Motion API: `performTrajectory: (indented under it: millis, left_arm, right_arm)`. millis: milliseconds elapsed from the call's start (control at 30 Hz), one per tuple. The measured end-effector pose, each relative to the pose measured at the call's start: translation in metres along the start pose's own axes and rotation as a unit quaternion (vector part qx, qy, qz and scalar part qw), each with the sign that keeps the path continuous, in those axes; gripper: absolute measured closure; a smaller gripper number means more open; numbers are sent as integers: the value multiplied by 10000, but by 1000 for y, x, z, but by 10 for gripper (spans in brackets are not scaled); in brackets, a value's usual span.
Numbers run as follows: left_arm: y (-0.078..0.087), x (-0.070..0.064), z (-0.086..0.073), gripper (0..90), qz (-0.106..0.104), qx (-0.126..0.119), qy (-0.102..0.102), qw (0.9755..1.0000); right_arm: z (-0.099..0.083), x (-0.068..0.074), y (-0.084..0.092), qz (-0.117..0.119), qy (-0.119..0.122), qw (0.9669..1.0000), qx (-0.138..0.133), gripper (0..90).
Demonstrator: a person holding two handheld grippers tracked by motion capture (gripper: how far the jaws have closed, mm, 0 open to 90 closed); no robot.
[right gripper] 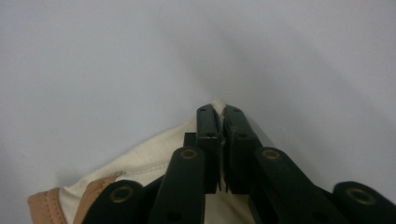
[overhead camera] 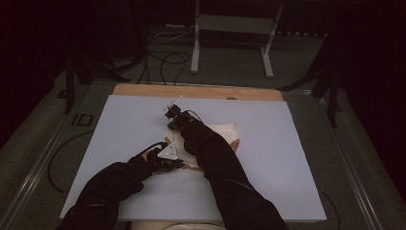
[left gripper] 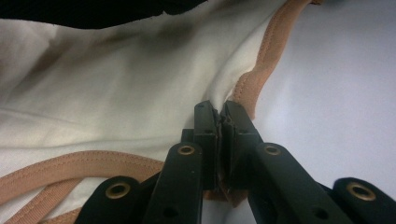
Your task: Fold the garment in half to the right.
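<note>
The cloth (overhead camera: 218,136) lay mid-bench. The left gripper (left gripper: 219,114) had its jaws shut on the tan hem at 7 o'clock; the right gripper (right gripper: 219,108) pinched a corner at 11 o'clock. That corner bite looked thin, so a pull apart could slip it free.

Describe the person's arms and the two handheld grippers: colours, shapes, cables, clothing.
Both forearms wear black sleeves. The left gripper and the right gripper each have two flat black jaws on black link arms studded with brass-coloured rivets. In the high view the left one carries a grey three-cornered plate, and a thin black cable loops from the right one.
</note>
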State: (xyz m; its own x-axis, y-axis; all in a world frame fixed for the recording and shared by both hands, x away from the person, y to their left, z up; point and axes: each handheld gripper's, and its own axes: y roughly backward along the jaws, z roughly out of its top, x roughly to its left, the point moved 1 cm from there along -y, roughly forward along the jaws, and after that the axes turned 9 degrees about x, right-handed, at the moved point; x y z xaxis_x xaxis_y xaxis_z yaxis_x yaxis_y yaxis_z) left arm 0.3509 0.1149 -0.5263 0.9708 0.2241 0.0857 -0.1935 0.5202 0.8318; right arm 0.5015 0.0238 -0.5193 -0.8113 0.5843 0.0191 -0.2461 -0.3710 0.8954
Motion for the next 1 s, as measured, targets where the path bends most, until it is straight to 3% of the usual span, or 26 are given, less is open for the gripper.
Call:
performTrajectory:
  millis: [500, 1000]
  left_arm:
    - [4, 0, 4, 873, -94, 20, 69, 9999]
    - [19, -3, 21, 874, -71, 57, -209, 9997]
  right_arm:
    - [-3, -3, 22, -30, 62, 9993, -364, 884]
    - [-11, -9, 55, -17, -18, 9974, -726, 884]
